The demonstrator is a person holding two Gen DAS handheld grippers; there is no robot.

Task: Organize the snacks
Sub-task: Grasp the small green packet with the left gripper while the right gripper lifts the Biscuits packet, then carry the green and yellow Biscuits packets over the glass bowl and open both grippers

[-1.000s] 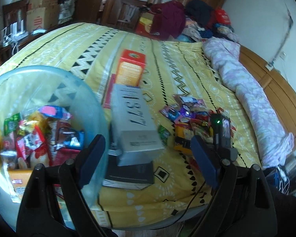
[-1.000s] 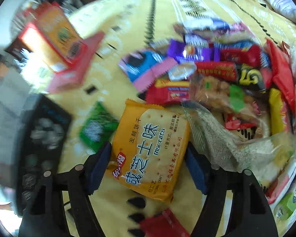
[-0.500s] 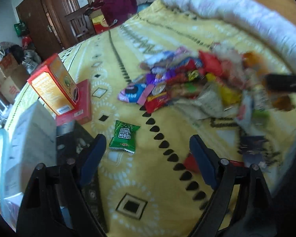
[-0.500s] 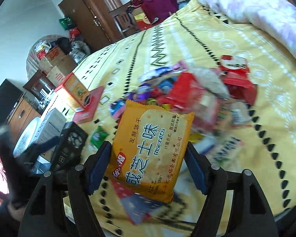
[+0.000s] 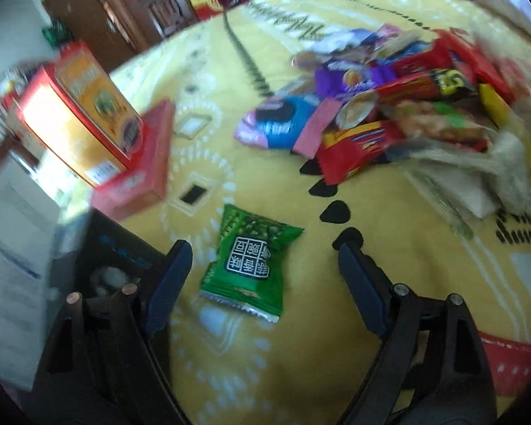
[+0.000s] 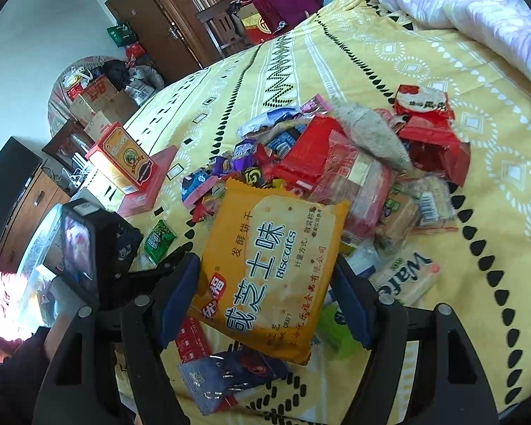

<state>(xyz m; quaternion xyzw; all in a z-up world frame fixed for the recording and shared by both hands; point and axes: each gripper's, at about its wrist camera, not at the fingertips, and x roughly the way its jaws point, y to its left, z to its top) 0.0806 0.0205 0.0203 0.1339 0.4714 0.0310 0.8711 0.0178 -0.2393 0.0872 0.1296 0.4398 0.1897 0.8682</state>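
The right gripper [image 6: 265,301] clamps the orange biscuit pack [image 6: 269,269] by its edges, lifted above the snack pile [image 6: 354,166] on the bed [image 6: 460,71]; so slim a hold could let it swivel or slide free. The left gripper [image 5: 262,276], jaws wide and empty, straddles the green packet [image 5: 251,262] lying beside that pile; the limp wrapper might crumple or skid aside as the pads meet it.

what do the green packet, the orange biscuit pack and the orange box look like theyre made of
Green packet: glossy plastic film, probably foil-lined; a silvery crimped seal shows along its lower edge.
Biscuit pack: soft plastic wrap with a slight sheen; it creases and has a zigzag-cut top edge.
Orange box: printed cardboard by its look; flat faces, sharp folded corners, a barcode panel.
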